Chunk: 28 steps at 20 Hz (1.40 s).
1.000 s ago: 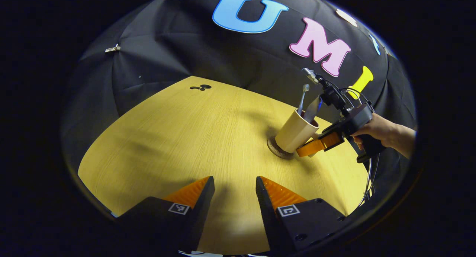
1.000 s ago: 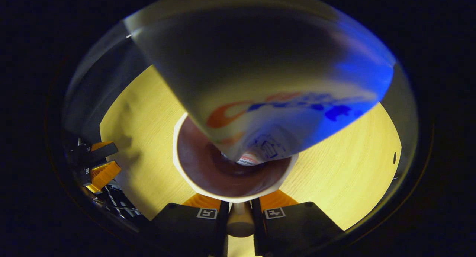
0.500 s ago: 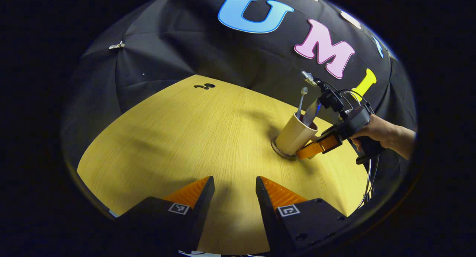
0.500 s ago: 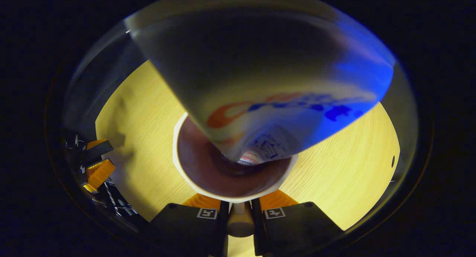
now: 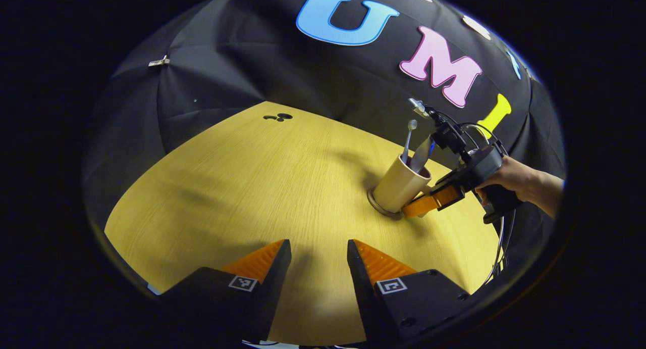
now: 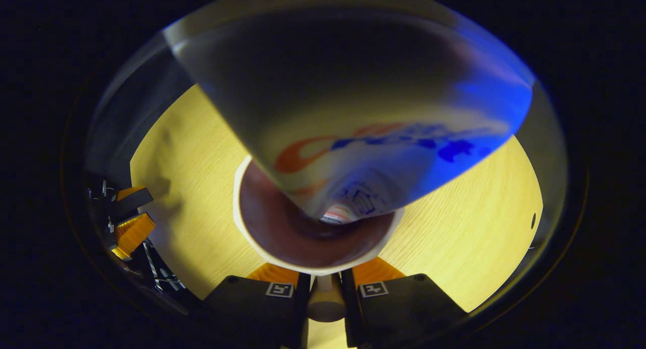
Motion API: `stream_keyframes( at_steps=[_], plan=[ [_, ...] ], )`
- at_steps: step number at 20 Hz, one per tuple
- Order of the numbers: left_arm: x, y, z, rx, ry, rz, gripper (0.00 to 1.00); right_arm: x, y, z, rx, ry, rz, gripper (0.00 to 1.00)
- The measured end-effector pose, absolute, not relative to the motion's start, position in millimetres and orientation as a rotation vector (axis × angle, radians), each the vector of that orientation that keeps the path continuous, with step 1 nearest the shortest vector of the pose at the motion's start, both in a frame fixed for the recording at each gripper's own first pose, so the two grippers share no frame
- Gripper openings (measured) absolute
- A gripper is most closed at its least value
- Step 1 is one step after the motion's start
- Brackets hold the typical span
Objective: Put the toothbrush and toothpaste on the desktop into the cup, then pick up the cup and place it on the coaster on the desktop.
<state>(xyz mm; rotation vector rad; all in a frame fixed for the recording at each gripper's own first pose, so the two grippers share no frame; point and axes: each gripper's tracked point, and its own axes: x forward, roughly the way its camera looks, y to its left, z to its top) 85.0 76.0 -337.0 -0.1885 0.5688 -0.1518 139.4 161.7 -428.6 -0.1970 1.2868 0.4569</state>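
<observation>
A beige cup (image 5: pixel 398 188) rests on the round brown coaster (image 5: pixel 378 208) at the right of the wooden table (image 5: pixel 242 187). A toothbrush (image 5: pixel 408 136) and a toothpaste tube (image 5: pixel 422 154) stick up out of it. A hand (image 5: pixel 515 177) holds my right gripper (image 5: pixel 415 207) at the cup's side. In the right gripper view, my right gripper (image 6: pixel 325 288) is shut on the cup's handle (image 6: pixel 325 304). The cup's rim (image 6: pixel 241 222) and the tube (image 6: pixel 353 111) loom close above it. My left gripper (image 5: pixel 318 258) stands open over the table's near edge, with nothing between its fingers.
A small cut-out hole (image 5: pixel 275 118) marks the far side of the table. Cables (image 5: pixel 500 238) hang from the right gripper past the table's right edge. The left gripper (image 6: pixel 128 222) shows at the far left of the right gripper view.
The cup has come down from a tilt just above the coaster and now rests on it. My right gripper keeps hold of the handle. My left gripper has hardly moved.
</observation>
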Motion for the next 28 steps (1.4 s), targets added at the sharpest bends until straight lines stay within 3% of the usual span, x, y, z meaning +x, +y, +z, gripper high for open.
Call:
stream_keyframes(
  at_steps=[2, 3, 5, 7, 8, 9, 10, 13, 28],
  plan=[
    [85.3, 75.8, -335.8, -0.187, 0.567, -0.152, 0.71, 138.9, 161.7, -424.0, -0.191, 1.278, 0.459, 0.33],
    [84.4, 75.8, -335.2, -0.189, 0.567, -0.152, 0.71, 138.3, 161.4, -422.1, -0.184, 1.276, 0.46, 0.28],
    [83.7, 75.3, -334.2, -0.192, 0.567, -0.153, 0.71, 138.4, 159.4, -417.4, -0.173, 1.275, 0.456, 0.39],
    [82.9, 74.6, -332.3, -0.184, 0.566, -0.155, 0.71, 140.3, 160.7, -413.9, -0.165, 1.264, 0.453, 0.29],
    [82.8, 73.9, -331.0, -0.181, 0.564, -0.157, 0.71, 139.5, 160.2, -410.7, -0.163, 1.256, 0.45, 0.35],
    [83.0, 72.6, -329.0, -0.179, 0.563, -0.16, 0.71, 140.9, 160.1, -407.0, -0.16, 1.247, 0.449, 0.29],
    [82.3, 72.5, -327.9, -0.177, 0.561, -0.163, 0.71, 141.1, 160.1, -402.0, -0.155, 1.236, 0.448, 0.36],
    [81.7, 69.3, -322.8, -0.168, 0.558, -0.171, 0.71, 143.1, 159.2, -384.8, -0.133, 1.195, 0.438, 0.37],
    [80.9, 26.2, -257.2, -0.125, 0.528, -0.278, 0.71, 125.1, 129.8, -249.6, -0.076, 0.892, 0.323, 0.39]
  ],
)
